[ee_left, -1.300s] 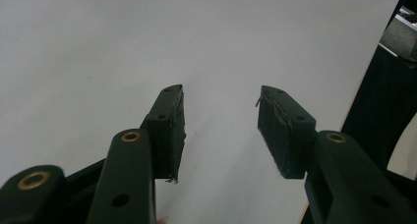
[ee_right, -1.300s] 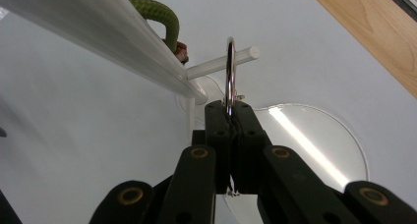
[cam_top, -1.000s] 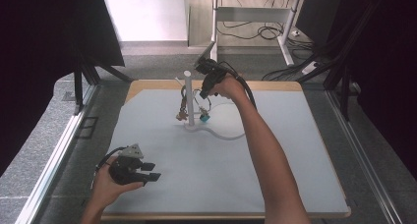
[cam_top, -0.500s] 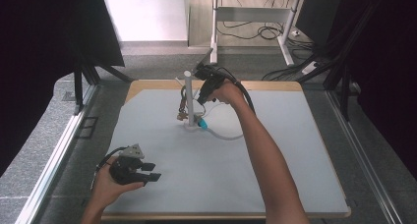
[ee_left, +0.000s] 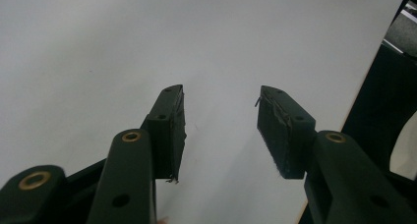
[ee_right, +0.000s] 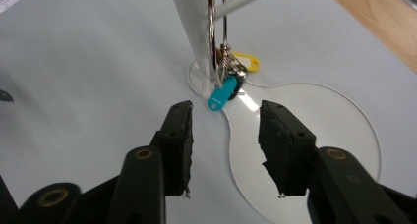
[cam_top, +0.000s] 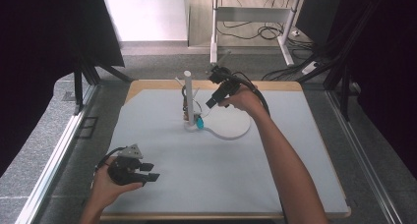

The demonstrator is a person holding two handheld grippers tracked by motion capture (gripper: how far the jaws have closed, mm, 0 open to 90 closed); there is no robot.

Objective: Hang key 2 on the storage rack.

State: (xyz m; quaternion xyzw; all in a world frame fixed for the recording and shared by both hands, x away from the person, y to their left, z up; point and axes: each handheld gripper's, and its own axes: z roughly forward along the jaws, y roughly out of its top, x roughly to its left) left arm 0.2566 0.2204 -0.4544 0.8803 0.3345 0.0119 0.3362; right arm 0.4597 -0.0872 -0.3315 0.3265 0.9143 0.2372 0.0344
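Observation:
A white stand [cam_top: 187,94] rises at the back middle of the mat, its post [ee_right: 189,27] bearing thin pegs. A metal key ring [ee_right: 216,32] hangs on a peg, with a teal tag [ee_right: 222,97] and a yellow tag [ee_right: 247,62] dangling near the foot; the teal tag [cam_top: 199,121] hangs just above the base. My right gripper [cam_top: 211,102] hovers just right of the post; in its own view the right gripper [ee_right: 226,121] has just been opening and holds nothing, apart from the tags. My left gripper [cam_top: 150,171] rests at the front left, and the left gripper [ee_left: 221,121] is open on nothing.
A clear round plate [cam_top: 231,123] joined to the stand's foot lies flat on the pale mat [cam_top: 196,184]. A wooden table edge [cam_top: 275,85] borders the mat at the back. Cables and desk legs [cam_top: 214,42] stand on the floor beyond.
The right gripper has opened, let go of the key ring at the post and drawn back to the right. The teal tag has dropped to hang near the base. The left gripper kept still.

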